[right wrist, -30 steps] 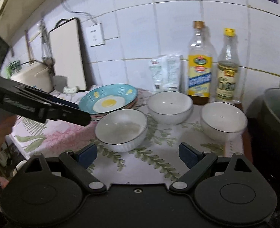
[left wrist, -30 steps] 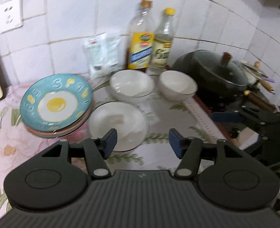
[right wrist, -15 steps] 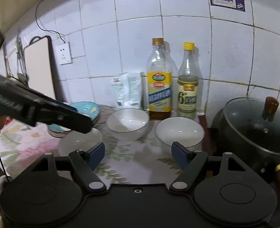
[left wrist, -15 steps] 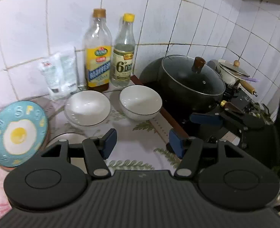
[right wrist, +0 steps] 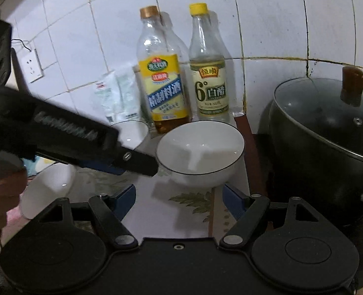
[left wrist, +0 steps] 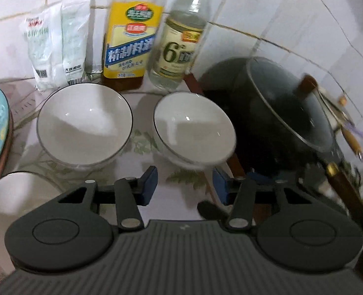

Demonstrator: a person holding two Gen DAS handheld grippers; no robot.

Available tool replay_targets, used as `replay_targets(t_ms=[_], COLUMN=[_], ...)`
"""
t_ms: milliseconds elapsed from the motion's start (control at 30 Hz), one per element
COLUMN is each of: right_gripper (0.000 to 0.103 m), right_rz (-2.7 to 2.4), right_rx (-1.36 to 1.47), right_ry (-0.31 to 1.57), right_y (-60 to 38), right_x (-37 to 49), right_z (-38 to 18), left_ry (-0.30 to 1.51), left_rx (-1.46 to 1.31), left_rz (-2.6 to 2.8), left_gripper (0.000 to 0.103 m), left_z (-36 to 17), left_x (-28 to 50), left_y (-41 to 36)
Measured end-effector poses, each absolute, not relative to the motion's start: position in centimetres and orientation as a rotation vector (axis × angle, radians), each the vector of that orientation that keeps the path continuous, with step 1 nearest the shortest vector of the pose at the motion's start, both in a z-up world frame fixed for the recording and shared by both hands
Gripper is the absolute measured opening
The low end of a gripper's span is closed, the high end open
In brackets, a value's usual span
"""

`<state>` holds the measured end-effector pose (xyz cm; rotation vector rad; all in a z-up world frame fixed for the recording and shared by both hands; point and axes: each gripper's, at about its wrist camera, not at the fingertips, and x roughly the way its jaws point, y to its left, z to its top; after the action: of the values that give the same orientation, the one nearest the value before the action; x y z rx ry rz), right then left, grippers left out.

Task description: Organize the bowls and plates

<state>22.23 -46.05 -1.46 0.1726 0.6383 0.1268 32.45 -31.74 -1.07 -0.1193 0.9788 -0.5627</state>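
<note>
Two white bowls [left wrist: 192,129] [left wrist: 84,125] w/ bottles [left wrist: 129,36] behind.

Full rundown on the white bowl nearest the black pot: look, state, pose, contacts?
The white bowl with a thin dark rim line looks like glazed ceramic, glossy and empty. It sits upright on the leaf-print cloth, in front of the vinegar bottle and beside the lidded black pot. In the right wrist view the left gripper's finger tip overlaps its rim; contact is unclear.

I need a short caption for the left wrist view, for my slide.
Left gripper, jaws closing on nothing, before two white bowls, bottles behind.
</note>
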Motion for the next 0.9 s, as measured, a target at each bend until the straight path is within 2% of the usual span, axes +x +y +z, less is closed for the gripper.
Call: replay_targets(t_ms=[67,167,400,533,633,900], right_gripper=[0.082,0.092,0.096,0.097,0.098,0.097], right_rz=[0.126,0.129,0.121,0.104,0.103,0.101], right_rx=[0.145,0.074,0.047,0.059,0.038,0.062], right_ry=[0.636,0.638,0.674,0.674,0.673,0.704], right_y=[-46.0,-45.6,-45.8,-46.1,-46.0,-45.7], right_x=[23.0,24.1,27.1,28.8,29.7,28.9], right_z=[-2.0,-2.9,-4.9,-5.8,-6.3,-6.0], left_ry=[0.972,0.973,0.992,0.998,1.000,1.019], left_rx=[-0.141,-0.135,-0.156,-0.162,-0.181,-0.105], left_rz=[-0.540,-0.501,-0.422,-0.409,-0.419,-0.455], left_gripper=[0.048,0.048,0.048,0.028,0.020,0.020], left_z=[-1.7,-2.6,-4.4,-5.0,-5.3,-4.7], left_x=[33.3,34.2,36.0,36.9,37.3,36.2], left_y=[-32.4,-33.3,-33.9,-34.0,-34.0,-34.2])
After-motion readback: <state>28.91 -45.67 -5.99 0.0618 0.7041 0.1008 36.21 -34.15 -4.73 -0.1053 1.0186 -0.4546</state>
